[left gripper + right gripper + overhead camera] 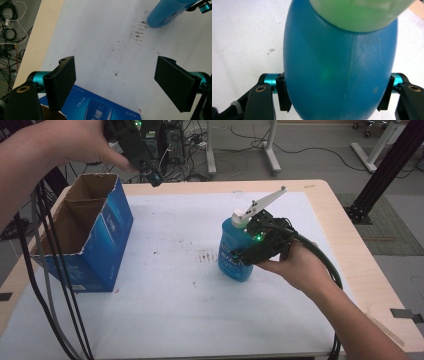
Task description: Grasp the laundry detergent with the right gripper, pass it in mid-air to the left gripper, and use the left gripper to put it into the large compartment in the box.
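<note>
Gripping blue bottle (234,251): right tool (250,251) | left tool (117,82): wide, above box (82,237)

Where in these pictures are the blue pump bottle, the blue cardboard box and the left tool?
blue pump bottle (231,255), high view, on its blue body.
blue cardboard box (112,227), high view, on its outer side wall.
left tool (117,83), left gripper view, midway between its open pads.
</note>
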Available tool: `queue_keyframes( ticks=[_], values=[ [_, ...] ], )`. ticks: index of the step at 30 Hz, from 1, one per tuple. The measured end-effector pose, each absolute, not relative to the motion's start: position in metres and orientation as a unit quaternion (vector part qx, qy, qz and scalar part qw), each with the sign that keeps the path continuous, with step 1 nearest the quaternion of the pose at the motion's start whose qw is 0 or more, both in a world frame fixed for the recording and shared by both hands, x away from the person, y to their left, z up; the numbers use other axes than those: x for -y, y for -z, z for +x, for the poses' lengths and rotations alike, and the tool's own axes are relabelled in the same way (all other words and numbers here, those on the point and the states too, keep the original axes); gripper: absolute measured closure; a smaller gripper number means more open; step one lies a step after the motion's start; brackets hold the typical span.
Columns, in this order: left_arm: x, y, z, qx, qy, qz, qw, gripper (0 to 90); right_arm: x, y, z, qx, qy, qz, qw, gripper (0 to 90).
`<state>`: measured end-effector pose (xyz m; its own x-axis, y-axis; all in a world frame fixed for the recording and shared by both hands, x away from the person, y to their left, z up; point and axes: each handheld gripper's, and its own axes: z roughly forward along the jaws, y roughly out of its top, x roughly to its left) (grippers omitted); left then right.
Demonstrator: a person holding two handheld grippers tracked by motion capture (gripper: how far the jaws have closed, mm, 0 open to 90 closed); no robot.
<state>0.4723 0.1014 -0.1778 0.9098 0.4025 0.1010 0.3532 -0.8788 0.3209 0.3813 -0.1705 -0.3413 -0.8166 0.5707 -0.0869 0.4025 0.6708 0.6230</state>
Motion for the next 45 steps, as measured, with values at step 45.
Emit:
queue_keyframes(
  ticks=[45],
  values=[
    [-0.1002,0.1764,0.4667,-0.184,-0.082,0.968,0.147,17.7,0.1766,0.3475,0.3806,-0.893,-0.349,0.262,0.112,45.4]
  ],
)
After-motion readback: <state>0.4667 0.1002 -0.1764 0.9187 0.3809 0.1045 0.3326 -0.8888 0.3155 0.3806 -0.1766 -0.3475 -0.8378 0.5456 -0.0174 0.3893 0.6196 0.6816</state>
